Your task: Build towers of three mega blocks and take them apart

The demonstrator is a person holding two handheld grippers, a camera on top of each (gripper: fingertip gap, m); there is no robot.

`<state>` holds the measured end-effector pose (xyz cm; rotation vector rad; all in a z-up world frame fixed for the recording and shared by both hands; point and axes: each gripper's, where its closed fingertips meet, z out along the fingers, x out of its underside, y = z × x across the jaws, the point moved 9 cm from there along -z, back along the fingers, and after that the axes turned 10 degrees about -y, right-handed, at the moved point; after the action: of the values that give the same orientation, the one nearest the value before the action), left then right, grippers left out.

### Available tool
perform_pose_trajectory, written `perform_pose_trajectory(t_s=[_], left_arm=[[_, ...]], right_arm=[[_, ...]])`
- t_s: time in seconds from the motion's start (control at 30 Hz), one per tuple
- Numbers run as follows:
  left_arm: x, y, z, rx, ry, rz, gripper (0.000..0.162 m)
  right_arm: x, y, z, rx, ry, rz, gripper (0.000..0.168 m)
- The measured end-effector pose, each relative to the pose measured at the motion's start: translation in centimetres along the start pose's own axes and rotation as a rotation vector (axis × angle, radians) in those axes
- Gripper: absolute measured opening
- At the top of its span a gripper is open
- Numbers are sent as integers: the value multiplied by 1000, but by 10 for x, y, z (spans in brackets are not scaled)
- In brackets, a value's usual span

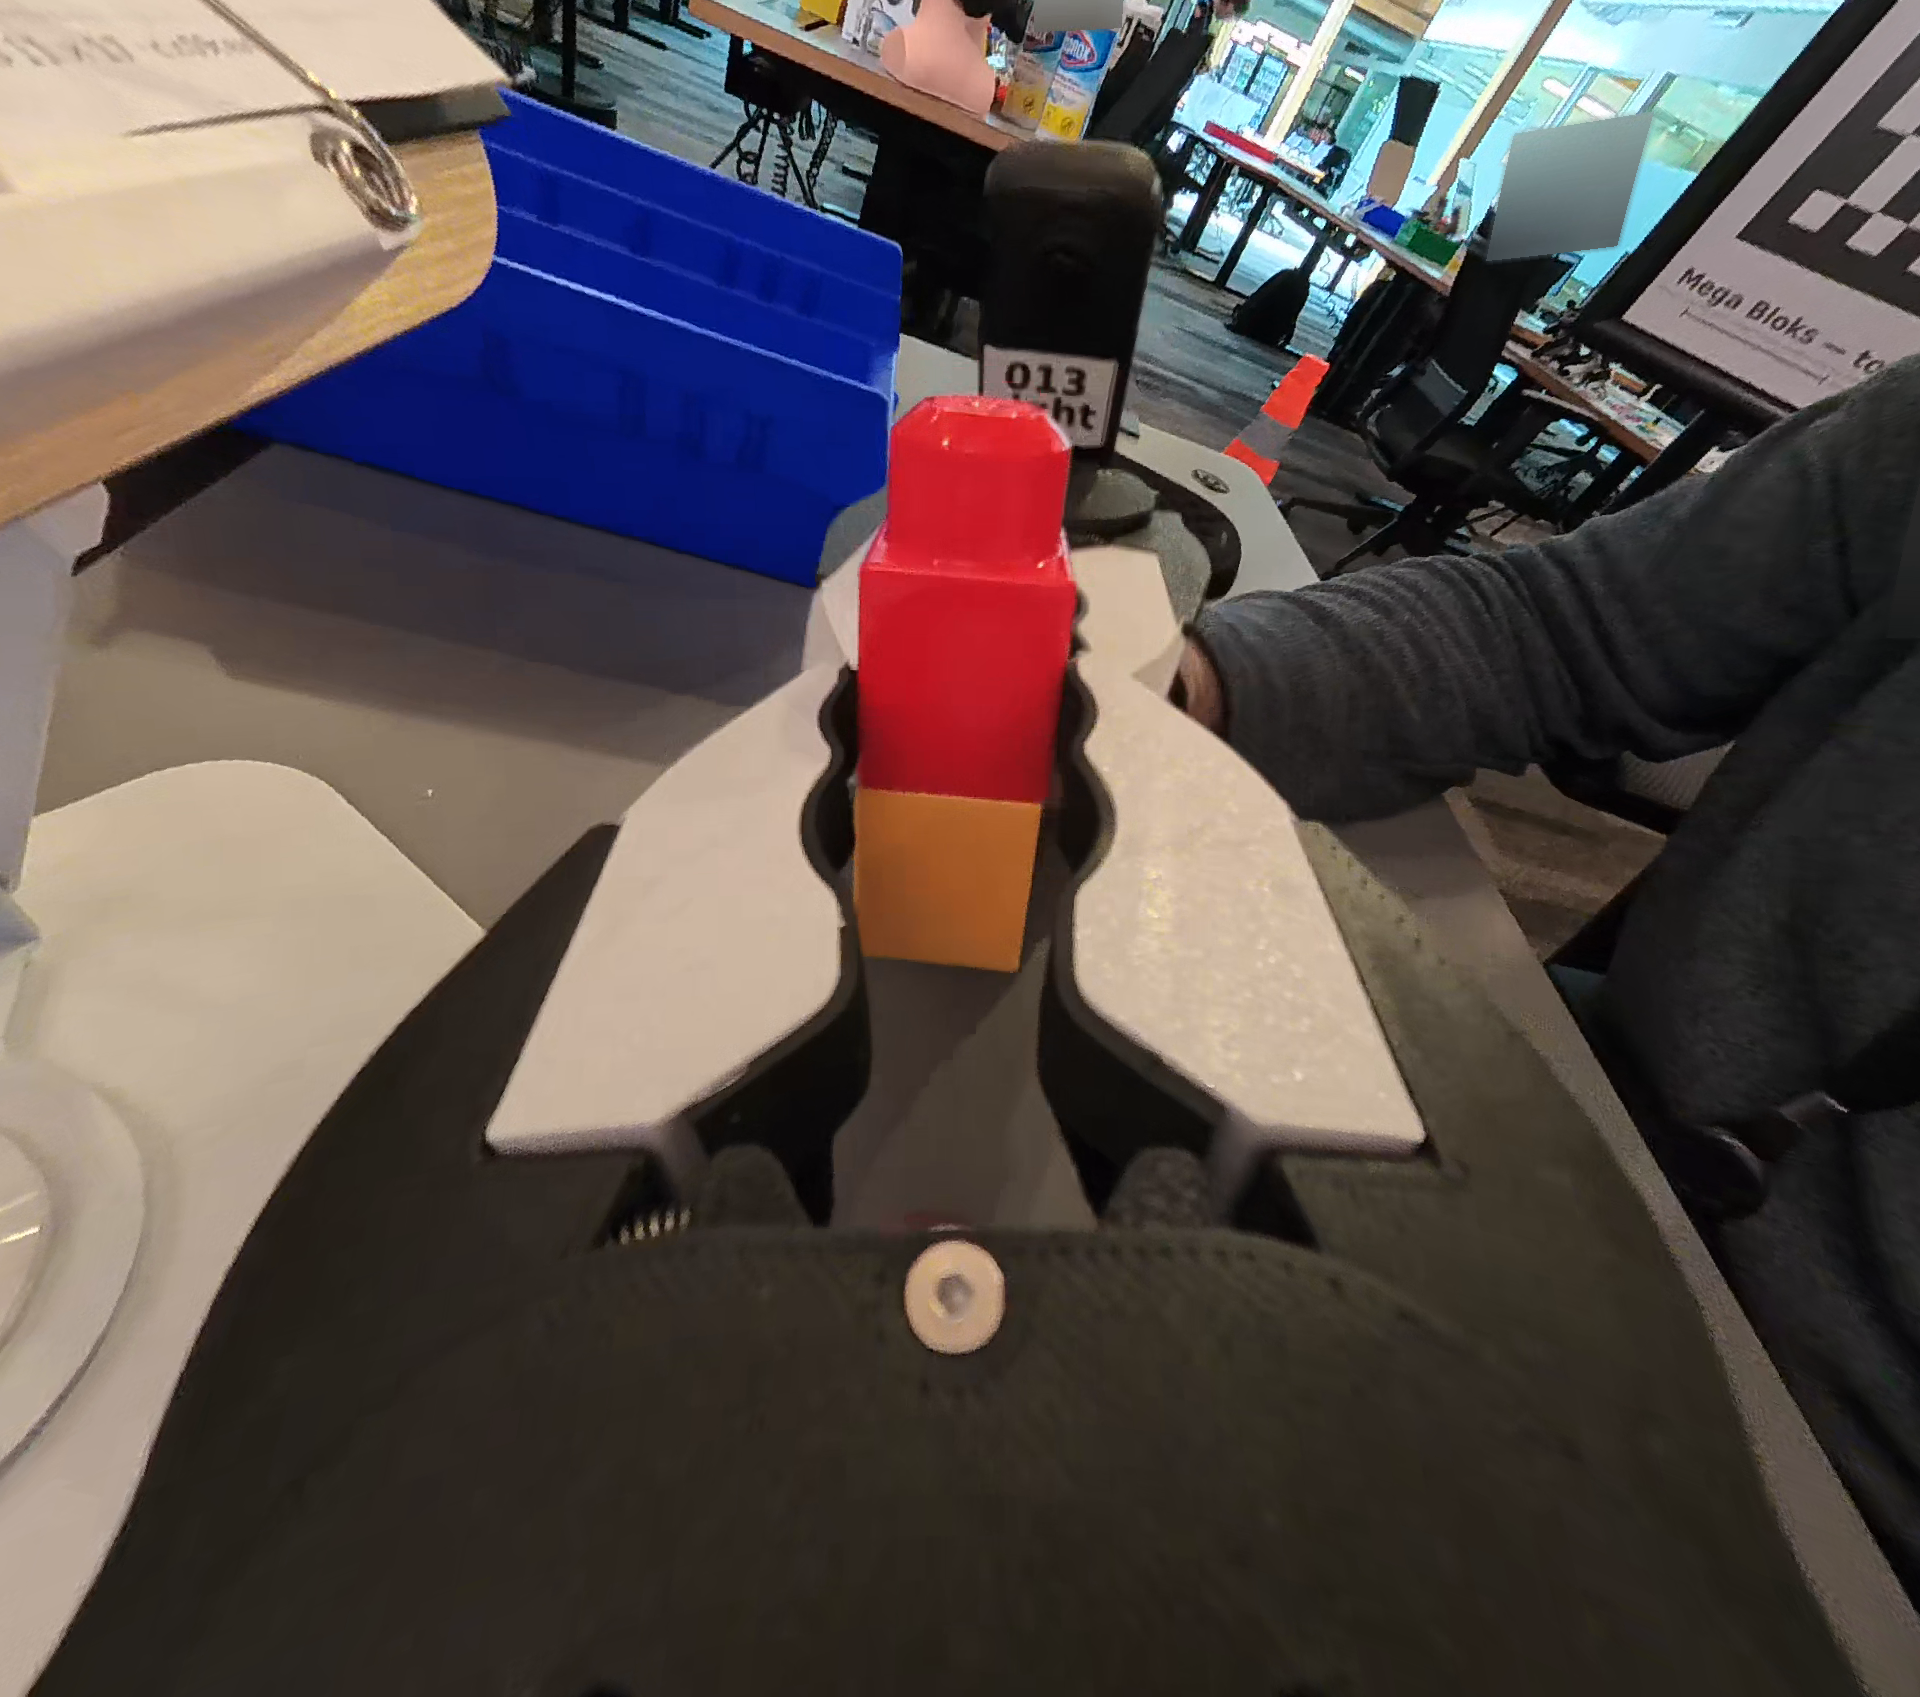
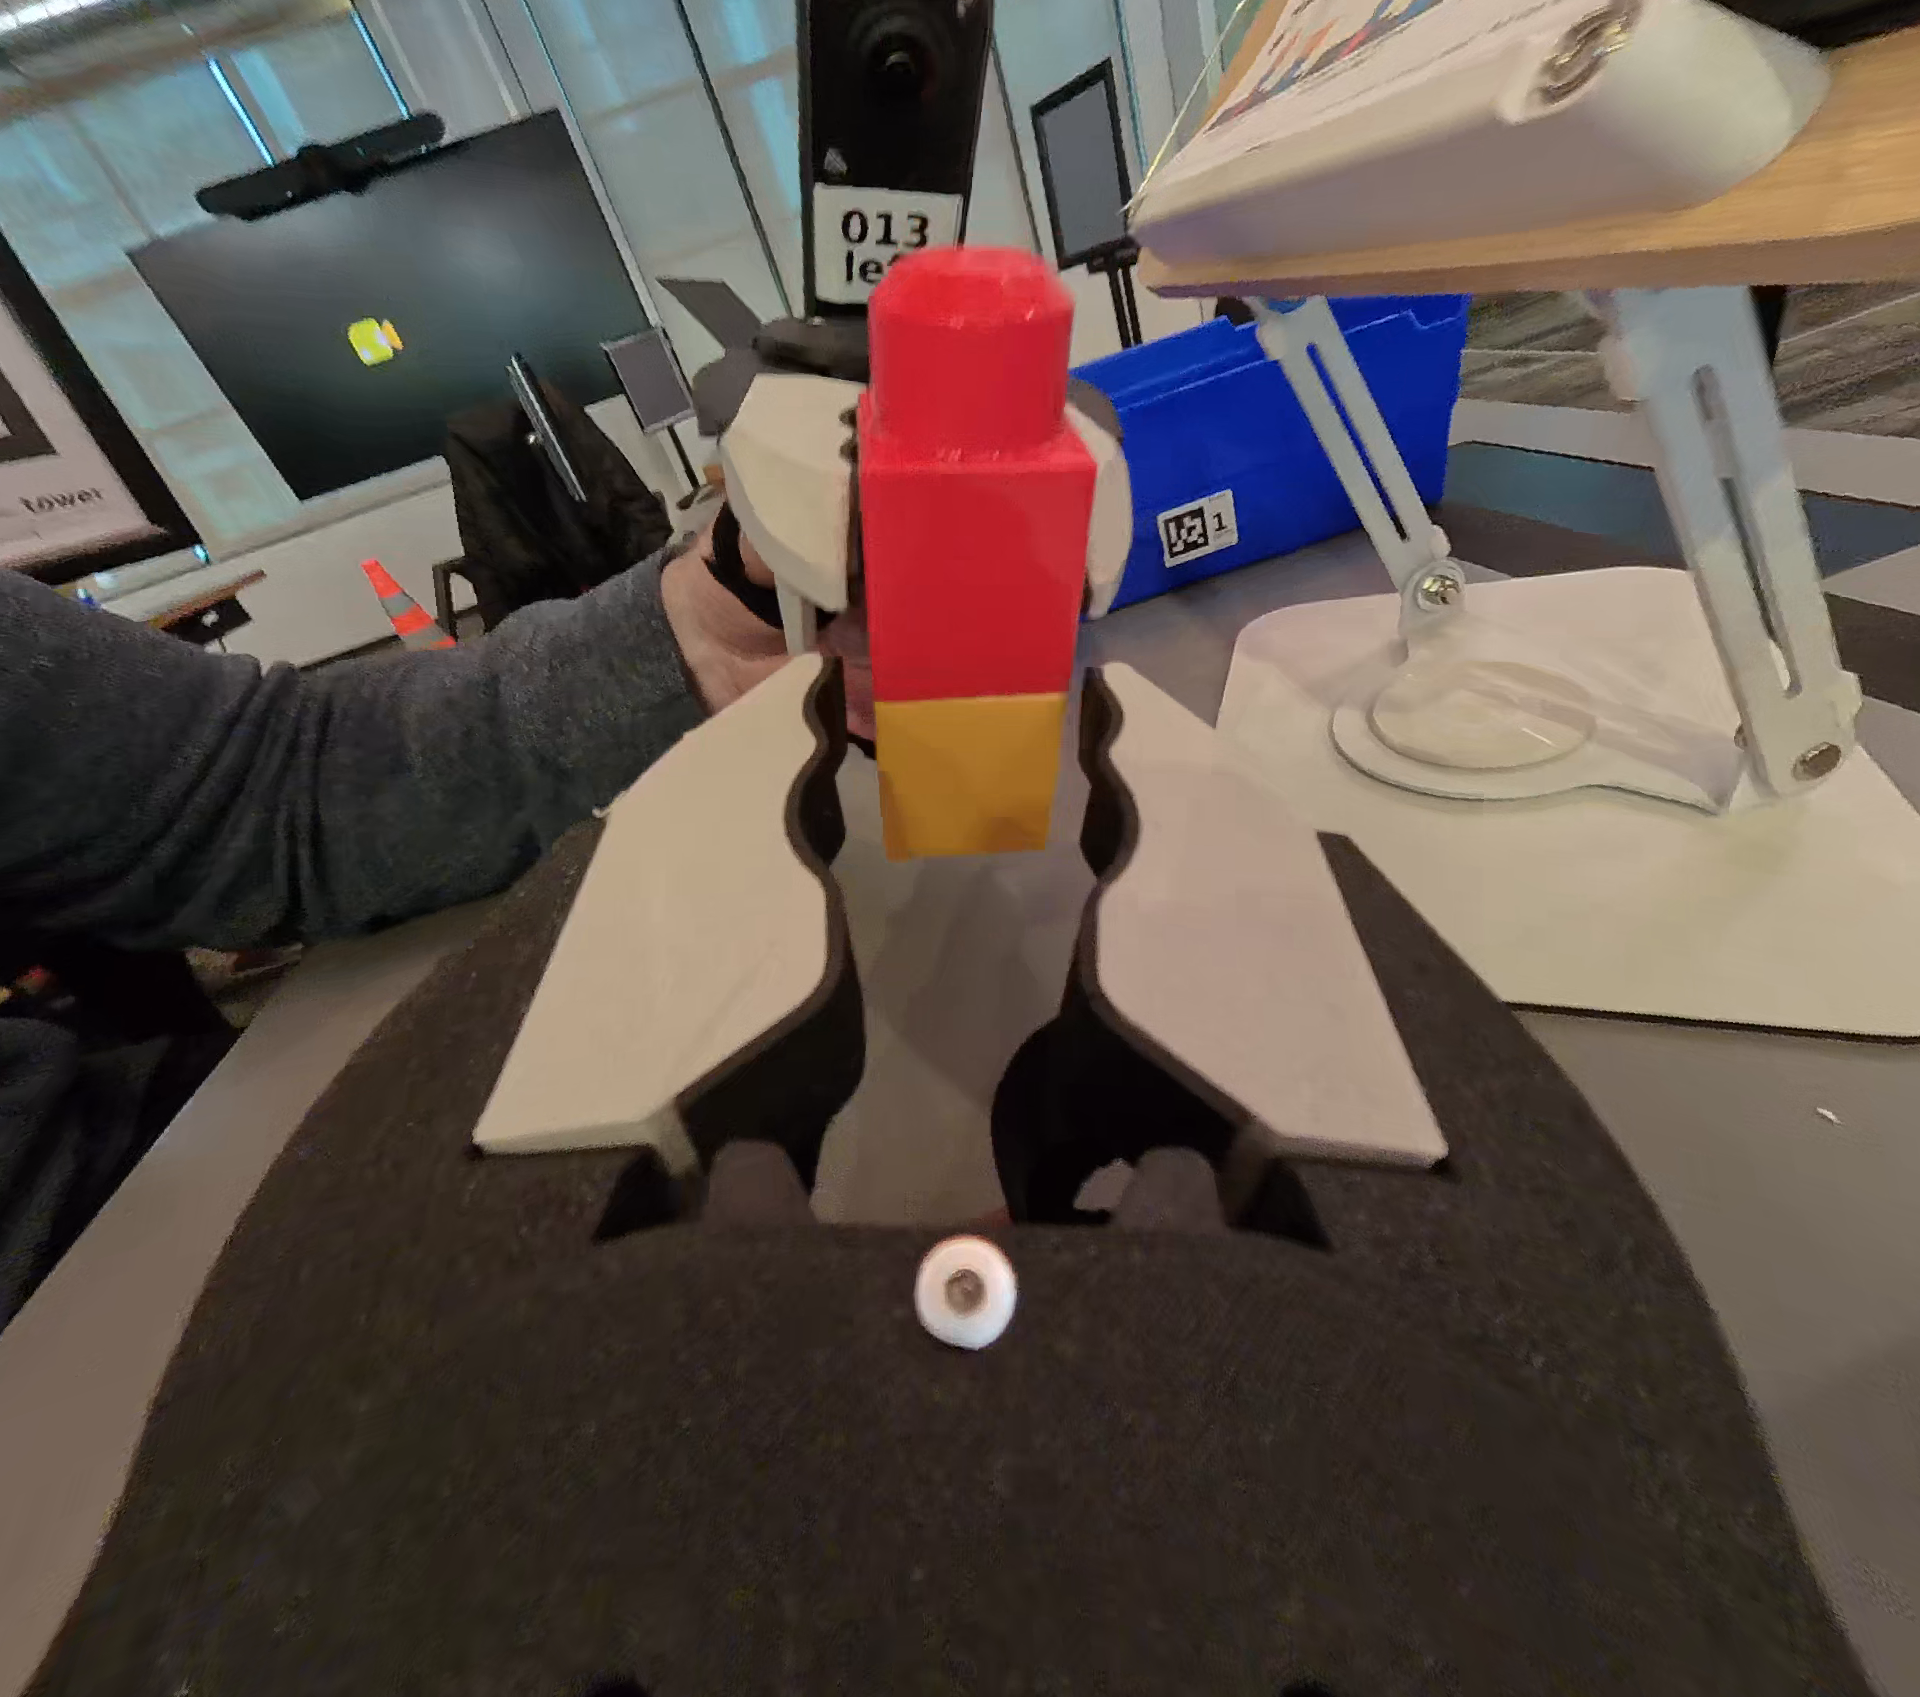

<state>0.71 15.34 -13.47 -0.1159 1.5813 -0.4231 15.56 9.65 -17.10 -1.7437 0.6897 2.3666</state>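
Tower two blocks high: red block [image 1: 961,660] on orange block [image 1: 943,880]; left fingers [image 1: 951,754] clamped on red, right fingers [image 2: 961,743] slightly parted around it; bin [image 1: 665,359] at ten o'clock

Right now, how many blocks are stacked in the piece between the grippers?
2 visible: a red block on top, clamped by the left gripper, and an orange block joined beneath it. The right gripper flanks the stack without clearly touching it. No third block shows.
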Motion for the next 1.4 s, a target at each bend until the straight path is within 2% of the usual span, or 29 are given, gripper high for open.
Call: perform_pose_trajectory(t_s=[0.07,0.27,0.37,0.57,0.97,1.03,1.23,1.4], left_arm=[[2,0,2,-3,0,3,36],[1,-2,4,11,0,4,36],[5,-1,5,-9,43,16,36],[11,-2,12,-3,55,15,36],[9,-4,14,2,36,37,35],[3,-6,12,-24,41,68,44],[-45,-41,-19,-130,117,325,50],[-90,-56,-108,-429,159,491,41]], right_arm=[[-3,-2,-4,8,-46,11,47],[-6,-1,-8,-61,-124,39,49],[-11,-5,-15,-76,-214,87,46],[-7,-6,-10,-47,-158,71,36],[-7,-6,-12,-82,-170,108,36],[-8,-8,-15,-83,-181,119,36],[-8,-9,-16,-87,-188,132,36],[-6,-8,-14,-90,-167,123,36]])
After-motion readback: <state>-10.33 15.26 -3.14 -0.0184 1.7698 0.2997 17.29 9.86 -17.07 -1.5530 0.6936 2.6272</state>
